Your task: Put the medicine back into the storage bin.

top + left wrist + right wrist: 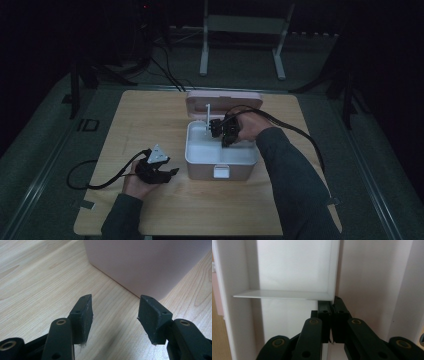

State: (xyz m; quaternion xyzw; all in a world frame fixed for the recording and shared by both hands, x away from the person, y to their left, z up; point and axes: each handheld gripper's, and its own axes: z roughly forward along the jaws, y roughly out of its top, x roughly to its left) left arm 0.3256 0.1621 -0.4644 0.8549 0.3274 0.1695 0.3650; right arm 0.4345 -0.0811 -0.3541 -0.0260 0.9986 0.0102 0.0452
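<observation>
Centrally on the table (150,210): pink storage box (222,159), lid (223,101) raised at the far side, white insert tray (287,294) inside. Right hand-held gripper (332,305): inside the box, jaws closed on the tray's thin wall. Left hand-held gripper (115,312): parted, holding nothing, just beside the box's left corner.

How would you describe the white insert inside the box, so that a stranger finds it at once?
Find the wooden table, then the pale box with its lid open at the middle. The white insert stands tilted inside it, a thin divided tray whose wall the right hand-held gripper pinches.
</observation>
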